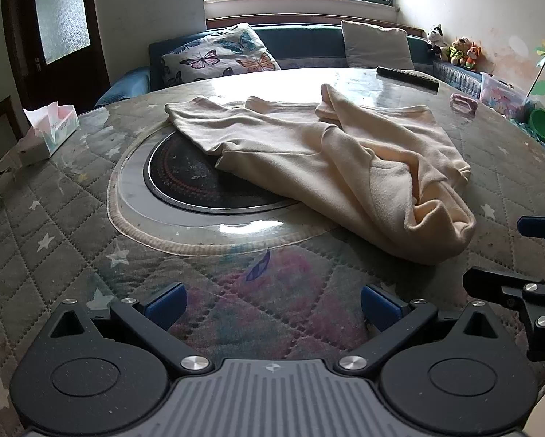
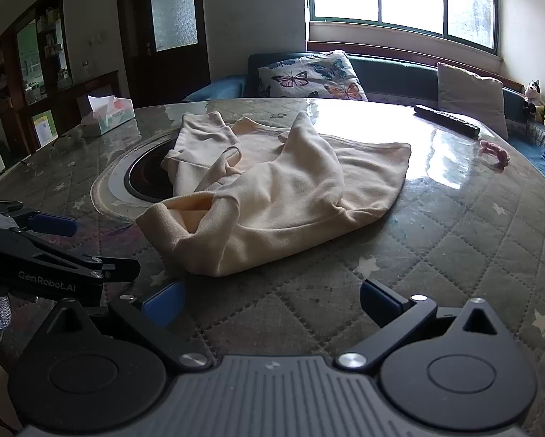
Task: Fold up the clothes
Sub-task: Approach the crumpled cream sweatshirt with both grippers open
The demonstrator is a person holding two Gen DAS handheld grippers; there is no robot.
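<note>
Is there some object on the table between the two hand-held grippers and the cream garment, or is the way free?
Nothing visible blocks either one. Only bare quilted table cover lies between the open right hand-held gripper, the open left hand-held gripper and the cream garment. The tissue box and remote sit off to the sides.

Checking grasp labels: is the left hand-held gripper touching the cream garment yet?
Apart. In the left wrist view the left hand-held gripper is open with bare quilted table cover showing between its fingertips and the cream garment.

Left gripper (image 1: 270,304) low, jaws spread wide, nothing between them. Right gripper (image 2: 270,302) alongside, likewise wide, nothing held.
</note>
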